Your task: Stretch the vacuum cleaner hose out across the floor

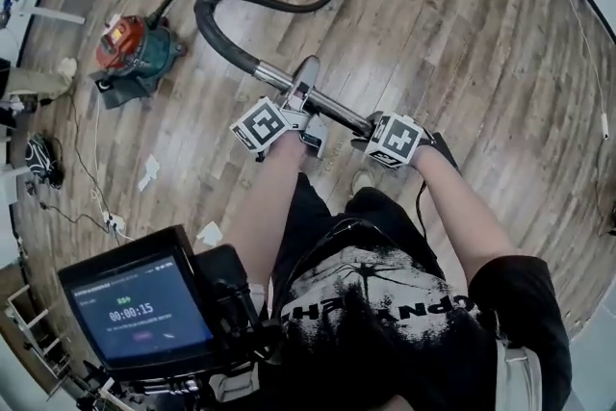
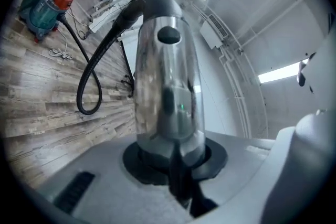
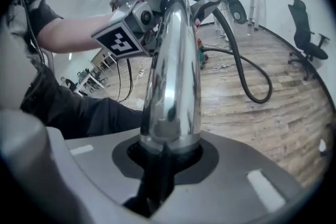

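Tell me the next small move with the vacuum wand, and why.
Probably step back, drawing the wand away from the canister. The left gripper and the right gripper are both clamped on it, and the hose lies in a curl on the floor.

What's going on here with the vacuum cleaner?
A person stands on a wooden floor with a gripping tool in each hand. The left tool and the right tool are both clamped on the shiny metal tube of the vacuum, which is held up in the air. The black ribbed hose loops back to the red and teal vacuum cleaner body, so it is not stretched out yet.
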`<state>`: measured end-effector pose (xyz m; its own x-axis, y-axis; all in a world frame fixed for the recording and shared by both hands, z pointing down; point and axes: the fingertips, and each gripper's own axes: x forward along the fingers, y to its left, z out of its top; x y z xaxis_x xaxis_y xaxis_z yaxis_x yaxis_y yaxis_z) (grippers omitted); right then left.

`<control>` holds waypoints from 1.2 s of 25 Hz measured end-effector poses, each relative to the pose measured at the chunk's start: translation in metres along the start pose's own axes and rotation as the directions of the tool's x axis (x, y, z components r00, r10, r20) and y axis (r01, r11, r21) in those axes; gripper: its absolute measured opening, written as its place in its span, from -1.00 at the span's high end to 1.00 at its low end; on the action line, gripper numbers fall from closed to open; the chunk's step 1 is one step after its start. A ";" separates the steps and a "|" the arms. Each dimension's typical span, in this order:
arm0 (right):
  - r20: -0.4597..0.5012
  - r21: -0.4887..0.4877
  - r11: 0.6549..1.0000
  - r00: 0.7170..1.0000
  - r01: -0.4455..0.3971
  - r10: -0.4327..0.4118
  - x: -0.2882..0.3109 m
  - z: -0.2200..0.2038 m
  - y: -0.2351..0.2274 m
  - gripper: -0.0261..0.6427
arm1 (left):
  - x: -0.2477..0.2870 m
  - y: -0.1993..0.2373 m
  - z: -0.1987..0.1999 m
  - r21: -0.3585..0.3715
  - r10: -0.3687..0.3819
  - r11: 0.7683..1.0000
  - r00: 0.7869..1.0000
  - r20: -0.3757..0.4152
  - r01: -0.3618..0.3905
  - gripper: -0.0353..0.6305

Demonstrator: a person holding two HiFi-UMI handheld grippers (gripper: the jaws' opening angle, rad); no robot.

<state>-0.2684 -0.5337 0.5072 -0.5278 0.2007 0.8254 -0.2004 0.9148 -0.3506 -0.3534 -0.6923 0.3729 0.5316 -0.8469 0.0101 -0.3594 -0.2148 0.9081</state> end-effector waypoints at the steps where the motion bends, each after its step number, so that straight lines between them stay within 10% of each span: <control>1: -0.026 -0.027 0.999 0.999 0.043 -0.044 -0.011 -0.005 0.003 0.68 | 0.001 -0.016 -0.004 0.001 -0.006 1.000 1.000 -0.002 0.006 0.72; 8: -0.018 -0.131 0.921 0.928 0.366 -0.371 -0.097 -0.026 0.010 0.69 | 0.004 -0.098 -0.028 -0.001 0.031 1.000 0.999 0.040 -0.031 0.72; 30: 0.040 -0.075 0.903 0.906 0.422 -0.420 -0.118 -0.064 0.042 0.72 | -0.007 -0.130 -0.078 0.009 0.025 1.000 1.000 -0.001 -0.025 0.71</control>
<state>-0.1619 -0.4969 0.4233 -0.4271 -0.2168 0.8779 -0.3420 0.9374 0.0651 -0.2506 -0.6208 0.2872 0.5238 -0.8512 0.0330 -0.3788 -0.1981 0.9040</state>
